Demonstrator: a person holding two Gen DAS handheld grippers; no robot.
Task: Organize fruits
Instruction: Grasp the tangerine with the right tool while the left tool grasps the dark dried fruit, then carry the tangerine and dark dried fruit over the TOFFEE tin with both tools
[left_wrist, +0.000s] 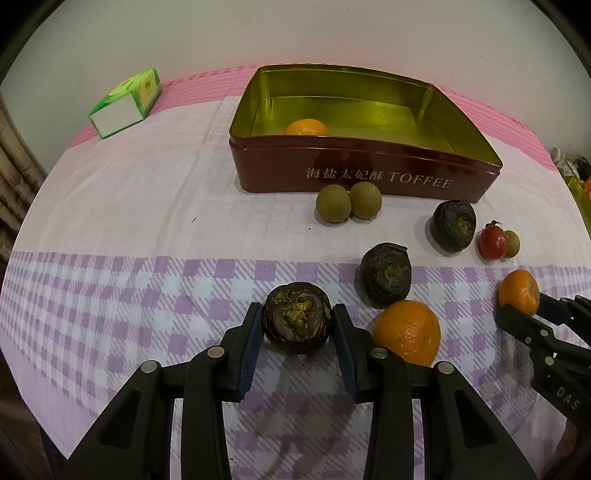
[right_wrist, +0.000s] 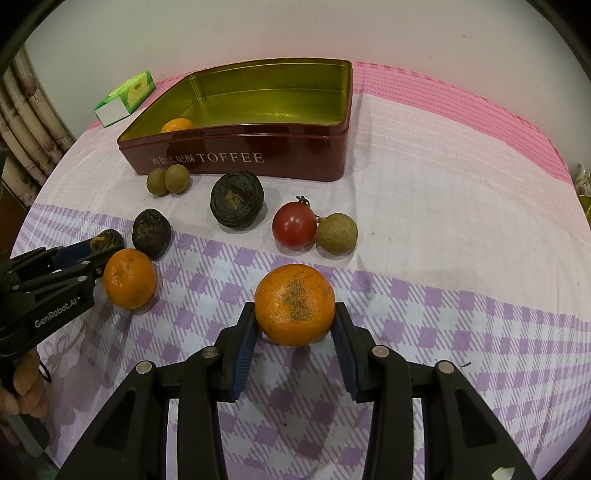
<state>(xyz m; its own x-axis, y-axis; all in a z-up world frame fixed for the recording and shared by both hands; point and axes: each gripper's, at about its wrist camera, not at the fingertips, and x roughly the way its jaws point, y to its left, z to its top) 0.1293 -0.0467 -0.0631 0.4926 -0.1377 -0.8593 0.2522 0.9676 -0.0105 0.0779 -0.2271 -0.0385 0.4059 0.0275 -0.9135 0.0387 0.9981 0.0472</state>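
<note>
A green and white carton (left_wrist: 127, 103) lies on the checked tablecloth (left_wrist: 129, 206), curtain (right_wrist: 29, 122) beyond

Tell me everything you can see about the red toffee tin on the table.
The toffee tin is a shallow, lidless metal box with rounded corners, dark red outside and shiny gold inside. White Chinese characters and the word TOFFEE run along its near wall. It sits flat on the checked tablecloth, toward the far side. One orange lies inside near the front wall; otherwise it looks empty. Two small brown-green fruits lie just before it; contact is unclear.
</note>
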